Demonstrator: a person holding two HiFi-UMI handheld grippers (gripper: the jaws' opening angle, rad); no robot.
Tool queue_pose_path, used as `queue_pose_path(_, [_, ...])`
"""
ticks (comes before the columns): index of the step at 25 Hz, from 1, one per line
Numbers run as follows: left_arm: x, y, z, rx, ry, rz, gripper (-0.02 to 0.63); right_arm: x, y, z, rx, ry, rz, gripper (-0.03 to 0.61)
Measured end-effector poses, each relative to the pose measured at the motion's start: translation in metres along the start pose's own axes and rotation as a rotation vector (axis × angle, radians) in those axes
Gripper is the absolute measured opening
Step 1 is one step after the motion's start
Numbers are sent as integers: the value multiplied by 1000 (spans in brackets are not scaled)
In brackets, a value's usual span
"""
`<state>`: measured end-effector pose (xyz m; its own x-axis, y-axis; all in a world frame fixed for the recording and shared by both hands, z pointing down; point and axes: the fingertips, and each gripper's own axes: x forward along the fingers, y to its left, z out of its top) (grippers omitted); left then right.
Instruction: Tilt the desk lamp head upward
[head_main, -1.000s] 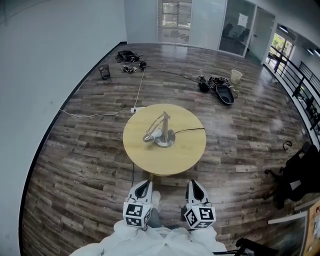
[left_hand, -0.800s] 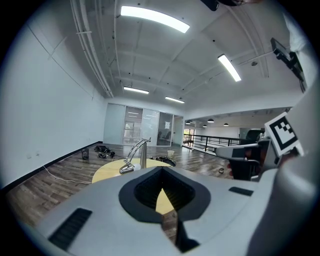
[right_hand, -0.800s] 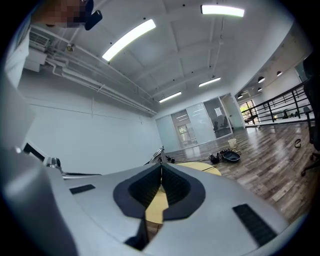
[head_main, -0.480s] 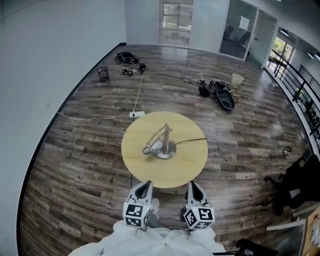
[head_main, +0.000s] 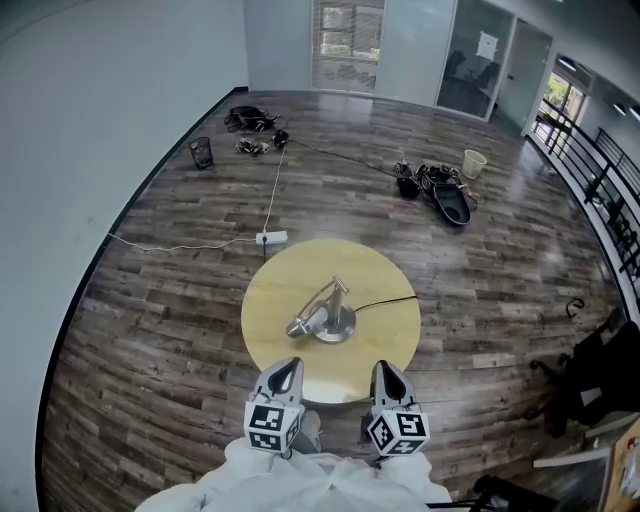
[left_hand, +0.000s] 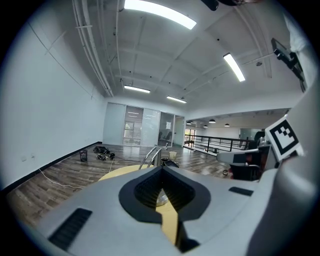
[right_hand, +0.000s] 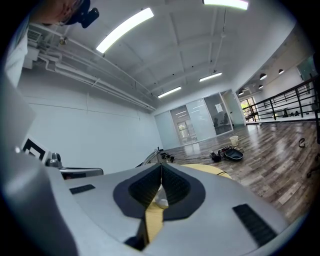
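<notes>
A silver desk lamp (head_main: 325, 311) stands in the middle of a round yellow table (head_main: 385, 340). Its head (head_main: 300, 326) hangs low at the left of its round base, close to the tabletop. A black cable (head_main: 385, 300) runs from the base to the right edge. My left gripper (head_main: 285, 373) and right gripper (head_main: 390, 375) are both shut and empty, held side by side just in front of the table's near edge. In the left gripper view the lamp's arm (left_hand: 152, 155) shows just beyond the shut jaws; in the right gripper view the lamp (right_hand: 152, 156) peeks above them.
Dark wood floor surrounds the table. A white power strip (head_main: 272, 238) and cord lie behind it on the left. A bin (head_main: 201, 152), bags (head_main: 250, 119) and gear (head_main: 440, 185) sit far back. A black chair (head_main: 590, 370) stands at the right.
The table and lamp have come closer to me and lower in the head view; both grippers stay shut in the same place before me.
</notes>
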<state>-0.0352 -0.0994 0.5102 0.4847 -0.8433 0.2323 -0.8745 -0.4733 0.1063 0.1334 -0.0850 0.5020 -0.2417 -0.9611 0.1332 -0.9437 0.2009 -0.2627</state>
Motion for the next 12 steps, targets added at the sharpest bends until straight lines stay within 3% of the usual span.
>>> queue_pose_path(12, [64,61,17,-18,-2,15,2,85,-5,-2,5,48,-11,14])
